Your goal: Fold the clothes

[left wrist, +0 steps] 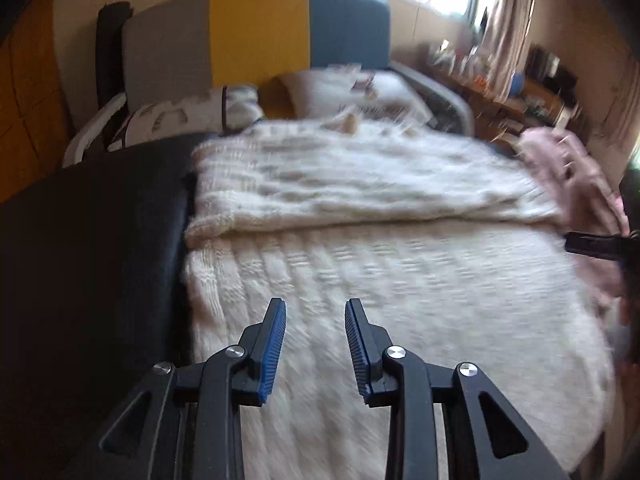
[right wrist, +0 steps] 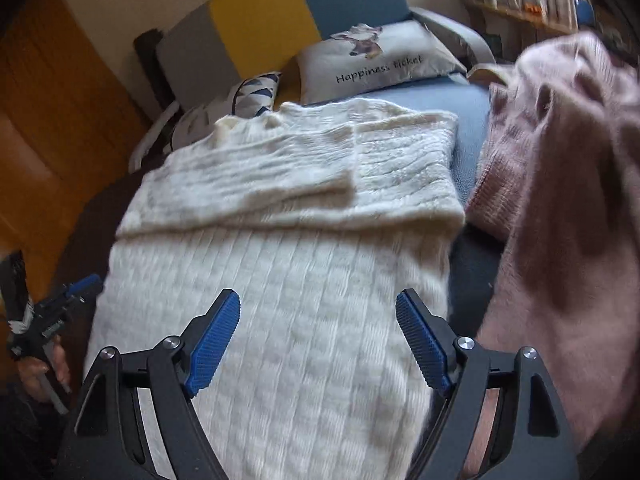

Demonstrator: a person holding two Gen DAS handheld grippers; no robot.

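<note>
**Cream sweater laid out with sleeves folded in, both grippers empty above it**

At the far left of the right wrist view, the left gripper (right wrist: 60,300) shows as a small black tool with a blue tip, held in a person's hand (right wrist: 44,364) just beside the left edge of the garment. In its own view, the left gripper (left wrist: 316,344) has its blue ribbed pads partly spread with nothing between them, hanging over the lower middle of the cream-white cable-knit sweater (left wrist: 380,280).

The sweater fills the centre of both views, spread flat on the dark blue seat of a sofa bed (right wrist: 468,104). Its body runs toward the bottom of the frame, and a folded sleeve (right wrist: 256,176) lies crosswise over the upper part, likely tucked in to square the garment for a lengthwise fold.

The right gripper (right wrist: 318,344) has its jaws spread wide and empty over the sweater's lower half. Both tools seem placed to take the near hem.

Further right, a dusty-pink fuzzy knit garment (right wrist: 560,184) lies heaped, touching the sweater's right edge, probably waiting its turn. Behind, in the upper middle, a grey printed cushion (right wrist: 380,64) leans against the grey, yellow and blue backrest (right wrist: 260,24).
</note>
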